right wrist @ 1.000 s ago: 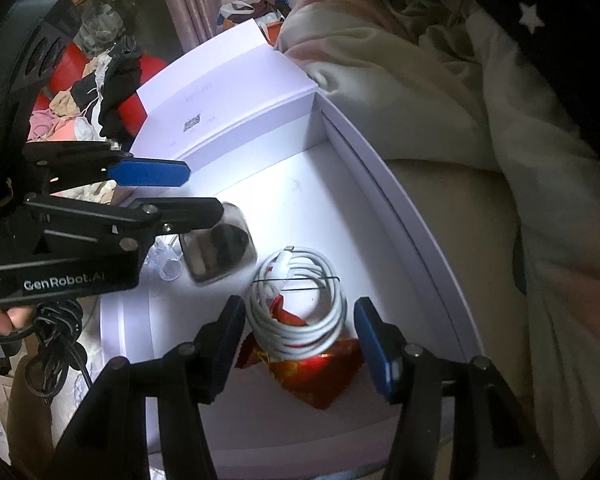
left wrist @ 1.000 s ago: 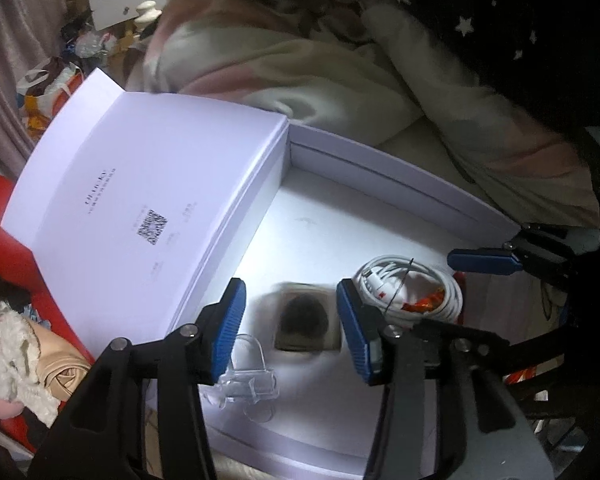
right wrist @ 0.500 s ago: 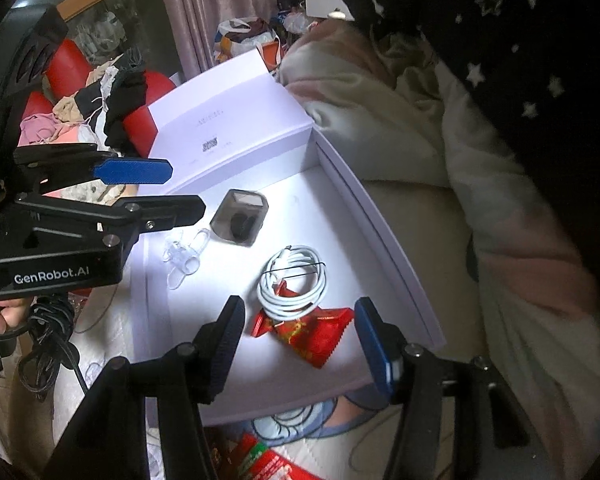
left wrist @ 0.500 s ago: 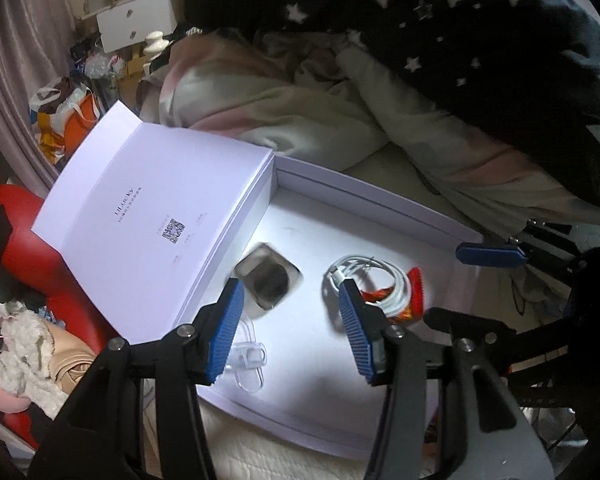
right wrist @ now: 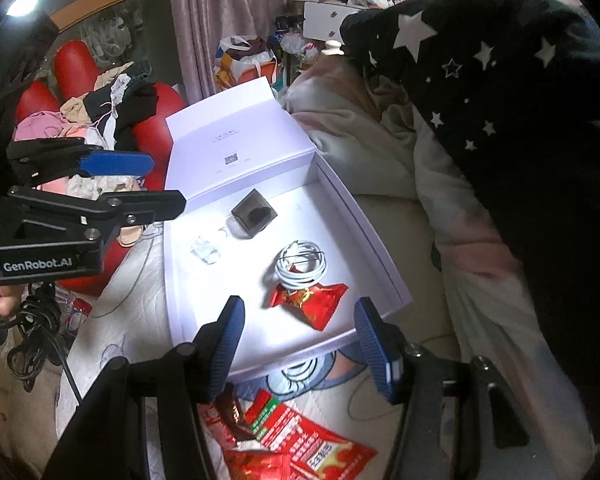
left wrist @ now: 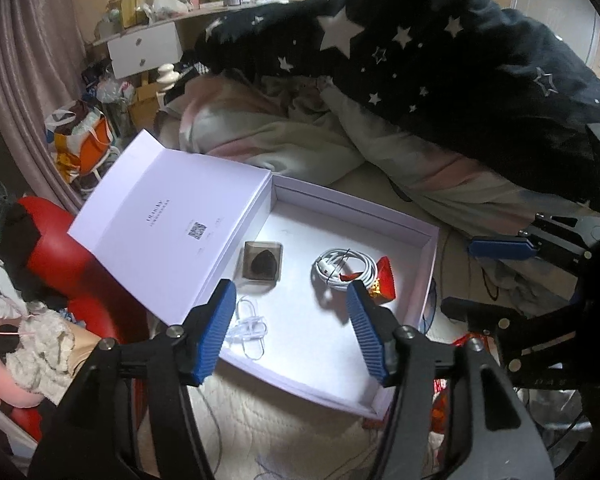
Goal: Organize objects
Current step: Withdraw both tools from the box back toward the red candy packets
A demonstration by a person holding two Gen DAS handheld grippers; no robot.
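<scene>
The likeliest trouble, as I judge it, is the shallow white cardboard box (left wrist: 428,264) itself: it sits on a soft quilted bed, so a claw pressing on one wall could tip it and slide its contents together. The coiled white charging cable (left wrist: 342,268) overlaps the small red foil snack packet (left wrist: 384,282) at its 3 o'clock, so a grab at one may drag the other. The clear plastic clips (left wrist: 248,326) at the box's 7 o'clock are nearly invisible against the white floor and easy to miss. The smoky translucent square case (left wrist: 262,266) with a dark lump inside lies near the hinged lid (left wrist: 172,224), at about 10 o'clock. The left claw (left wrist: 290,330) holds nothing, its jaws opening; the right claw (right wrist: 300,346) hovers empty, jaws parted. Larger red snack wrappers (right wrist: 300,444) lie outside the box at 6 o'clock.
</scene>
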